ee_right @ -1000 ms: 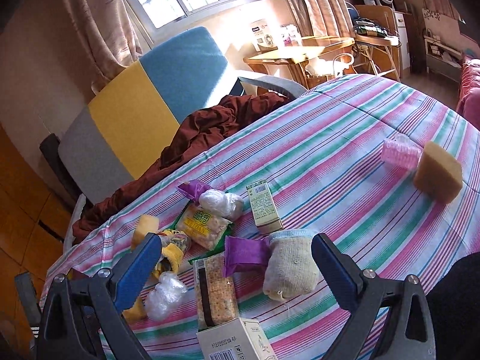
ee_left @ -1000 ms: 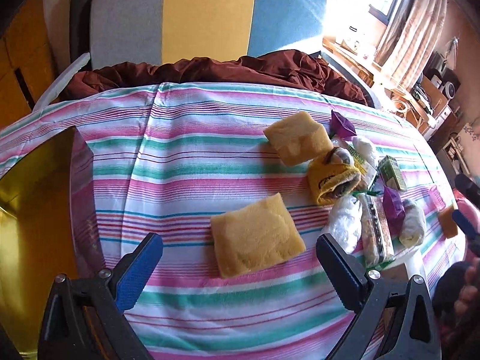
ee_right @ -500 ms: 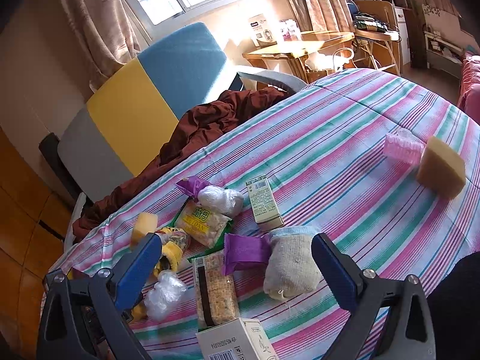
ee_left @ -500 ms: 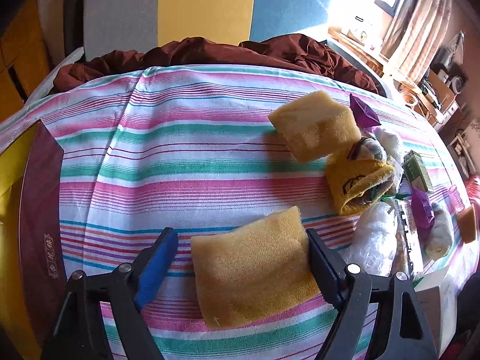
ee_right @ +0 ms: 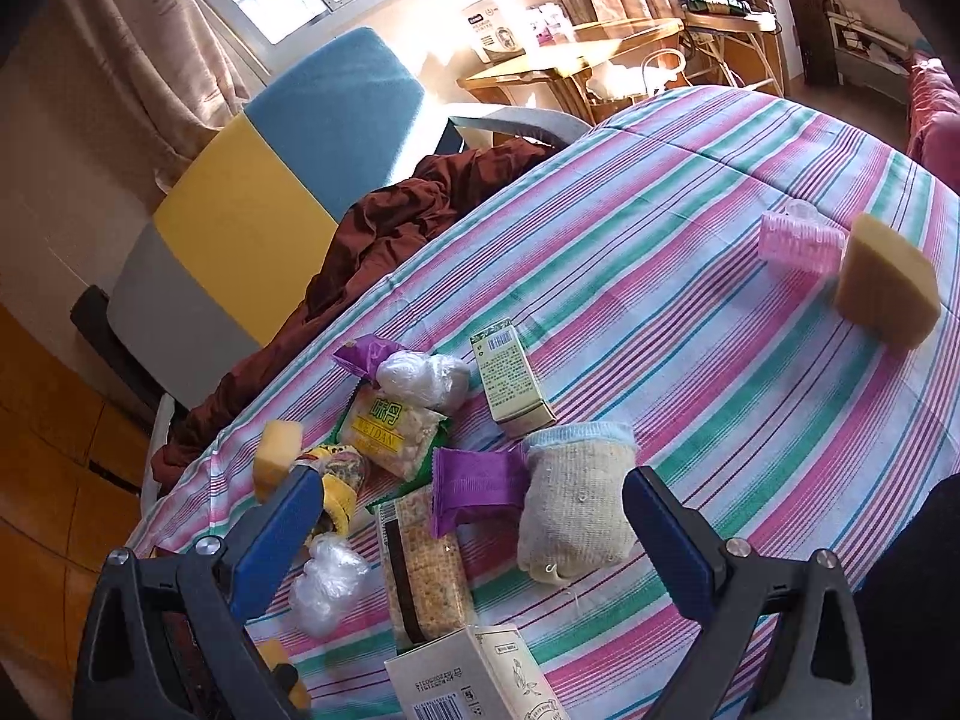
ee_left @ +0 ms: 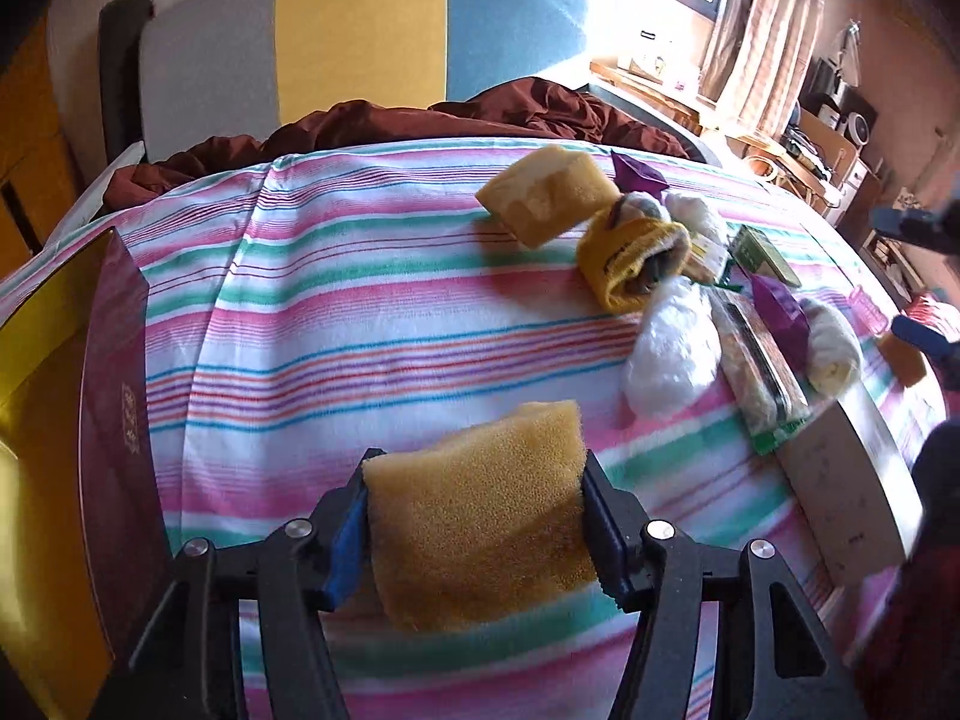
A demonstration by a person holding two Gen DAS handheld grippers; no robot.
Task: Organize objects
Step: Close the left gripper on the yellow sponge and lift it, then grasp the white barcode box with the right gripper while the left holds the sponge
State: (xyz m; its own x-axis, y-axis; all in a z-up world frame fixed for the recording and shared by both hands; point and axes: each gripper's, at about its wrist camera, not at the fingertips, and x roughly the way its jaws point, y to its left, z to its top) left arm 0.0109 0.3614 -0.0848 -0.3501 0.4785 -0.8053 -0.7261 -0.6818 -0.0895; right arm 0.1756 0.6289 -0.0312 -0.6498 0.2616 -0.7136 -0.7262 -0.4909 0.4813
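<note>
1. The left hand-held gripper (ee_left: pixel 474 516) has just been closing its jaws; the pads now press both sides of a yellow sponge (ee_left: pixel 480 504), which bulges between them low over the striped worktop (ee_left: pixel 360 324).
2. The right hand-held gripper (ee_right: pixel 468 516) stands wide open with nothing between its jaws, hovering above a knitted glove (ee_right: pixel 576 498) and a purple wrapper (ee_right: pixel 474 480) that touches it.
3. Just beside those lie a cracker pack (ee_right: pixel 423 570), a white box (ee_right: pixel 474 678) at the near edge, a clear plastic ball (ee_right: pixel 327 582) and a green carton (ee_right: pixel 510 384).
4. Farther along the left view, a second sponge (ee_left: pixel 549 192) leans against a rolled yellow sock (ee_left: pixel 630 258), with a white plastic bundle (ee_left: pixel 672 354) near them.
5. A dark red box (ee_left: pixel 117 396) stands at the worktop's left edge.
6. Well apart, on the far right of the right view, a pink roller (ee_right: pixel 798 246) touches a third sponge (ee_right: pixel 888 288).
7. Behind the worktop a brown cloth (ee_left: pixel 420 120) lies on a grey, yellow and blue chair (ee_left: pixel 360 36).
</note>
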